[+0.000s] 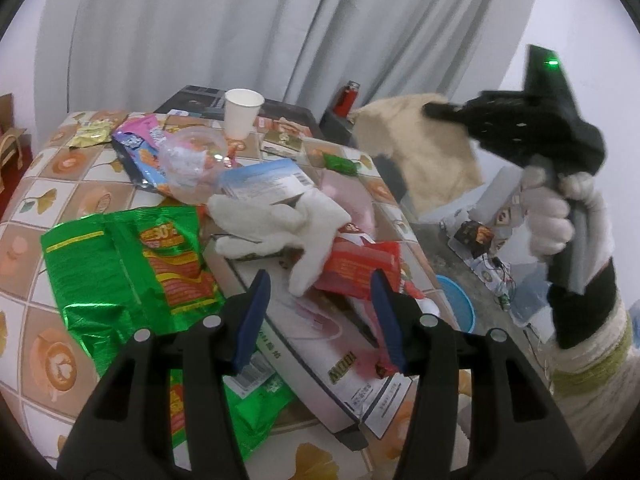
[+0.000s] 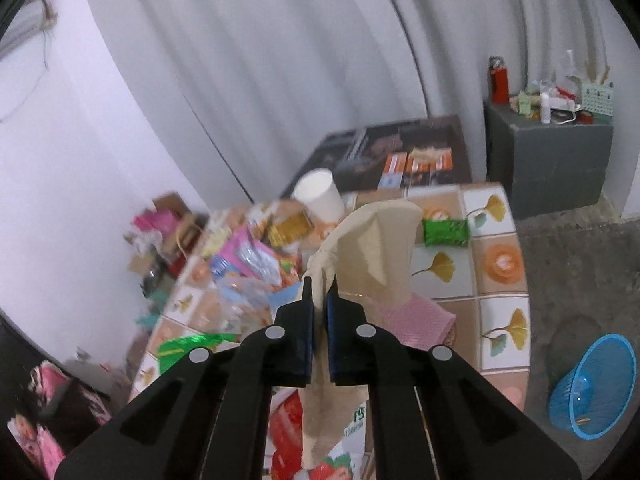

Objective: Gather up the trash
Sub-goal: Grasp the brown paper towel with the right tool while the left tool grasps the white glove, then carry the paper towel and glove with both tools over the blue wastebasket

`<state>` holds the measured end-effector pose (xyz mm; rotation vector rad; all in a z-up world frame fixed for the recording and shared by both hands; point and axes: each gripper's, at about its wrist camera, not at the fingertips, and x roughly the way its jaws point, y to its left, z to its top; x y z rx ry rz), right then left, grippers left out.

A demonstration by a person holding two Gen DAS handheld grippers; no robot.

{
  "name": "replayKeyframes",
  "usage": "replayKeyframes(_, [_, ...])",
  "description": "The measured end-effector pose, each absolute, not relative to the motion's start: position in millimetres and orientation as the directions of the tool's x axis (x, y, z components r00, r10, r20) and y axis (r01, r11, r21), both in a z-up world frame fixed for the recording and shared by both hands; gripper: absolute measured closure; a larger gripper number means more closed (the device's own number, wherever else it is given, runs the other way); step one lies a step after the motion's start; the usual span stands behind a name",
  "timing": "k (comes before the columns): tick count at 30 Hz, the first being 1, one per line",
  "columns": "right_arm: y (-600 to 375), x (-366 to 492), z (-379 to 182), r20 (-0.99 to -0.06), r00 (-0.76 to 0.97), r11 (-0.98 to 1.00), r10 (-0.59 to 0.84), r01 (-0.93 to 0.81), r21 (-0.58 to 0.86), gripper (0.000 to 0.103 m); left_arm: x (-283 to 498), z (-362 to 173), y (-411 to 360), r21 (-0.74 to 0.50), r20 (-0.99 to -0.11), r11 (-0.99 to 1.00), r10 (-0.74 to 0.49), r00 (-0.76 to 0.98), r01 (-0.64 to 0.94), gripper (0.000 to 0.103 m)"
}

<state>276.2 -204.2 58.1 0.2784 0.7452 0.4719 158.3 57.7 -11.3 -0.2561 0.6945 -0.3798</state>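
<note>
My right gripper [image 2: 320,284] is shut on a beige paper napkin [image 2: 372,248] and holds it up above the tiled table [image 2: 500,320]. The left wrist view shows the same napkin [image 1: 428,152] hanging from that gripper [image 1: 436,111], which a gloved hand [image 1: 552,220] carries at the right. My left gripper [image 1: 320,280] is open, its blue pads over a flat white box [image 1: 320,344] and a red packet [image 1: 360,268]. A white glove [image 1: 288,224] lies just beyond its tips. A green foil bag [image 1: 132,264] lies to the left.
A white paper cup [image 1: 242,114], a clear plastic lid [image 1: 192,160] and several wrappers crowd the far half of the table. A blue basket [image 2: 592,388] stands on the floor to the right of the table. A grey cabinet [image 2: 548,160] stands behind it.
</note>
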Motion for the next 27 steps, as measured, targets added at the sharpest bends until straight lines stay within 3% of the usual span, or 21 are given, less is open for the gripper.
replayKeyframes(4, [-224.8, 249.5, 56.4, -0.575, 0.645, 0.858, 0.504, -0.299, 0.417, 0.097, 162.6, -13.0, 41.8, -0.274, -0.588, 0.919, -0.394, 0.706, 0.285, 0.054])
replayKeyframes(9, [-238.0, 225.7, 38.5, -0.593, 0.627, 0.856, 0.505, -0.278, 0.435, 0.097, 179.0, -23.5, 12.7, -0.018, -0.664, 0.955, -0.233, 0.710, 0.297, 0.053])
replayKeyframes(14, [-246.5, 214.0, 22.6, -0.597, 0.614, 0.847, 0.516, -0.258, 0.465, 0.097, 198.4, -42.5, -6.6, 0.134, -0.710, 0.936, -0.137, 0.691, 0.324, 0.053])
replayKeyframes(19, [-251.0, 205.7, 14.8, -0.602, 0.613, 0.848, 0.511, -0.248, 0.468, 0.097, 210.9, -54.7, -9.8, 0.165, -0.736, 0.925, -0.115, 0.668, 0.342, 0.069])
replayKeyframes(21, [-252.2, 202.2, 14.3, -0.602, 0.617, 0.850, 0.508, -0.245, 0.466, 0.097, 211.9, -55.7, -9.2, 0.184, -0.736, 0.920, -0.104, 0.668, 0.346, 0.083])
replayKeyframes(23, [-254.5, 199.7, 14.3, -0.599, 0.619, 0.849, 0.508, -0.243, 0.469, 0.097, 212.0, -54.7, -6.7, 0.180, -0.737, 0.919, -0.110, 0.667, 0.350, 0.090])
replayKeyframes(27, [-259.4, 194.4, 14.5, -0.588, 0.630, 0.848, 0.506, -0.238, 0.474, 0.097, 209.2, -45.6, -0.8, 0.185, -0.709, 0.925, -0.109, 0.697, 0.332, 0.097])
